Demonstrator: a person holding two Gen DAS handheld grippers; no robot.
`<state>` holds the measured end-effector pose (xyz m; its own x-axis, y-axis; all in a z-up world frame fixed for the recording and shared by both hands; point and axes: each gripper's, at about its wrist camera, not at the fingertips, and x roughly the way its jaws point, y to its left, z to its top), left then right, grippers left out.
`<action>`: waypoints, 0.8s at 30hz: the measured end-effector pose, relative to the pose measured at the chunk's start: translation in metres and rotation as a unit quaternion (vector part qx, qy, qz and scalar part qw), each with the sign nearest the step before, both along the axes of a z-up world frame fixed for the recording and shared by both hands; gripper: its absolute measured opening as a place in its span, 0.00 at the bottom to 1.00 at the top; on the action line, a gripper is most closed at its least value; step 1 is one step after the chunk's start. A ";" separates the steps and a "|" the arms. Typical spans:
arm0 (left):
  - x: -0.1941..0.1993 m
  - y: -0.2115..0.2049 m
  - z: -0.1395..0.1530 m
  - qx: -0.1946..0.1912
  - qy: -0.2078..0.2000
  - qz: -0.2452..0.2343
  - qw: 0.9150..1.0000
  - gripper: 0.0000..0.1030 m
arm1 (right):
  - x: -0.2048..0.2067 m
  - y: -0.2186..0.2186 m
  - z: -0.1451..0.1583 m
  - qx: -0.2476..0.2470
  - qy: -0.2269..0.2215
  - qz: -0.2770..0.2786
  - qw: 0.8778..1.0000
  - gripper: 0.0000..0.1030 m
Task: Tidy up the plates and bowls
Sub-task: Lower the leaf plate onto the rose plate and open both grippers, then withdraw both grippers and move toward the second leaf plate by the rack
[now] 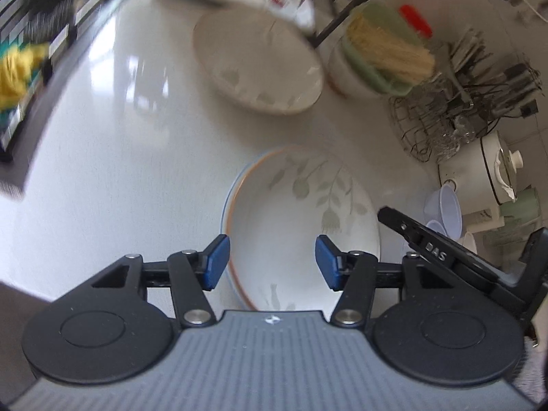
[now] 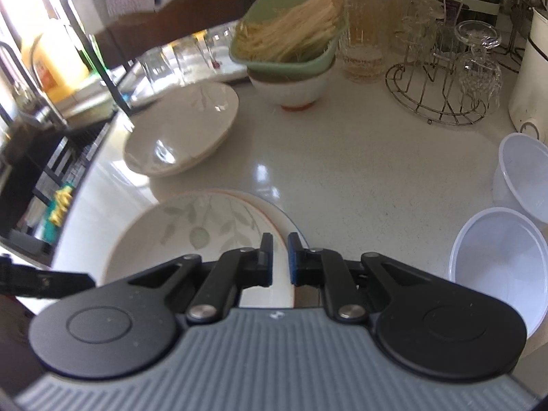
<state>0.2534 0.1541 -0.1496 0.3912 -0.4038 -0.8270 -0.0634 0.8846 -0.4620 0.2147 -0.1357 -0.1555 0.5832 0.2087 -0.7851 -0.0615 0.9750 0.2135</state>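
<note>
A leaf-patterned plate [image 1: 294, 205] lies on top of a stack, with an orange-rimmed and a blue-rimmed plate under it. My left gripper [image 1: 272, 262] hangs open above the stack's near side, with nothing between its blue pads. The same leaf plate [image 2: 191, 229] shows in the right wrist view. There my right gripper [image 2: 280, 260] is shut to a thin slit over the stack's right rim. I see nothing clamped in it. One black finger [image 1: 421, 243] of the right gripper reaches the stack's right edge. A second leaf-patterned shallow bowl [image 1: 257, 65] [image 2: 181, 130] sits farther back on the white counter.
A green dish of dry noodles [image 2: 291, 30] rests in a white bowl [image 2: 291, 85] at the back. Two translucent plastic bowls [image 2: 503, 260] stand at the right, a wire rack of glasses [image 2: 441, 78] behind them. A dark sink area [image 1: 34, 51] borders the counter's left edge.
</note>
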 end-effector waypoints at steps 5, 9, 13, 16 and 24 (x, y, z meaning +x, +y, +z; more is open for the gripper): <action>-0.003 -0.013 0.047 0.042 -0.073 -0.015 0.996 0.59 | -0.015 -0.008 0.039 0.025 -0.041 0.003 0.999 0.11; -0.009 -0.019 0.076 0.052 -0.108 -0.024 0.993 0.59 | -0.031 -0.013 0.071 0.039 -0.077 0.006 0.996 0.11; -0.019 -0.027 0.100 0.062 -0.135 -0.034 0.988 0.59 | -0.047 -0.016 0.097 0.044 -0.105 0.008 0.994 0.11; -0.028 -0.033 0.115 0.066 -0.150 -0.038 0.986 0.59 | -0.058 -0.017 0.109 0.047 -0.119 0.009 0.992 0.11; -0.067 -0.039 0.132 0.071 -0.164 -0.040 0.983 0.59 | -0.093 -0.021 0.132 0.028 -0.149 0.005 0.988 0.11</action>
